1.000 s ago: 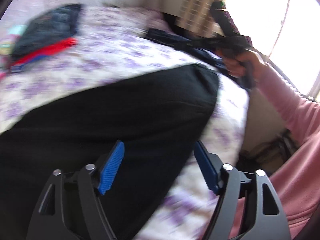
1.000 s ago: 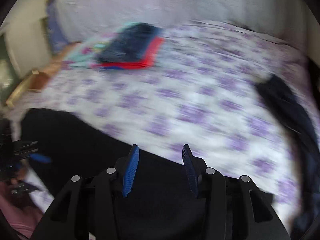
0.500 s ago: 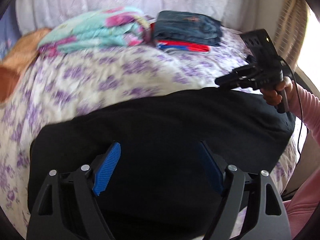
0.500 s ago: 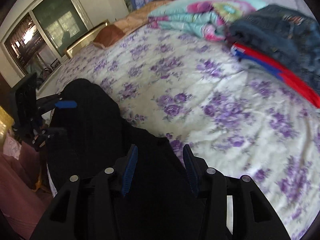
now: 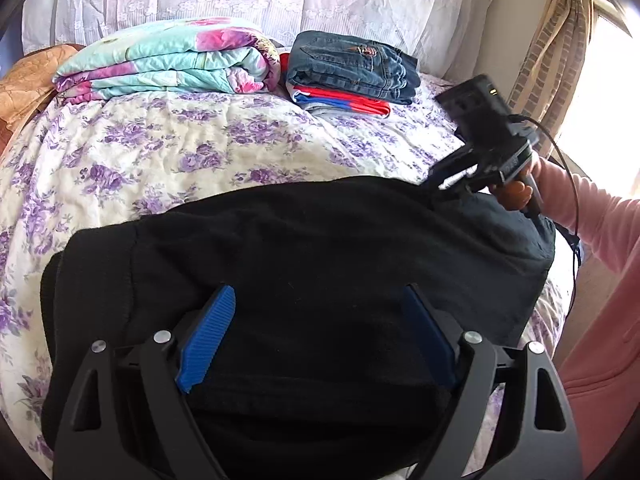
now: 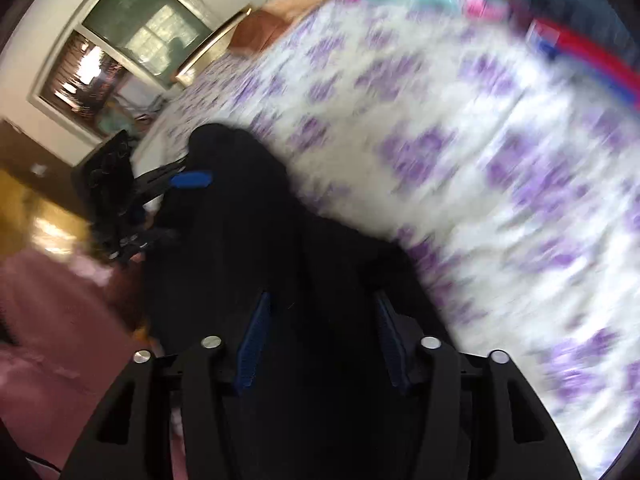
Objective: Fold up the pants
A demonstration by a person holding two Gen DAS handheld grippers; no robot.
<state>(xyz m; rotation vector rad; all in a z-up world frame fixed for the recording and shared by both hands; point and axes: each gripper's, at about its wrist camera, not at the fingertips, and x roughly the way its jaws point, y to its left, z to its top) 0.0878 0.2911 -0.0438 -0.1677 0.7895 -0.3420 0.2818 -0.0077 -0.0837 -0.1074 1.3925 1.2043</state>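
Observation:
The black pants (image 5: 304, 248) lie folded in a wide band across the near side of the floral bedspread (image 5: 200, 148). My left gripper (image 5: 317, 294) hovers over their middle. Its jaws are opening, and the blue pads stand wide apart without pressing the cloth below them. At the pants' right end a hand holds my right gripper (image 5: 438, 186), pointing down at the cloth. The right wrist view is blurred. In it the right gripper (image 6: 322, 300) is over the black pants (image 6: 248, 208), its jaws opening and its pads clear of the cloth. The left gripper (image 6: 176, 208) shows at the far end.
At the head of the bed lie a folded floral blanket (image 5: 168, 60) and folded jeans (image 5: 352, 64) on a red and blue garment. A curtain (image 5: 552, 40) and bright window stand right. A pink sleeve (image 5: 600, 240) is near. A dark window (image 6: 132, 40) lies beyond the bed.
Both cameras swung round towards the head of the bed. The right gripper came down from in front of the window to the pants' right end. Both pairs of jaws stand wider.

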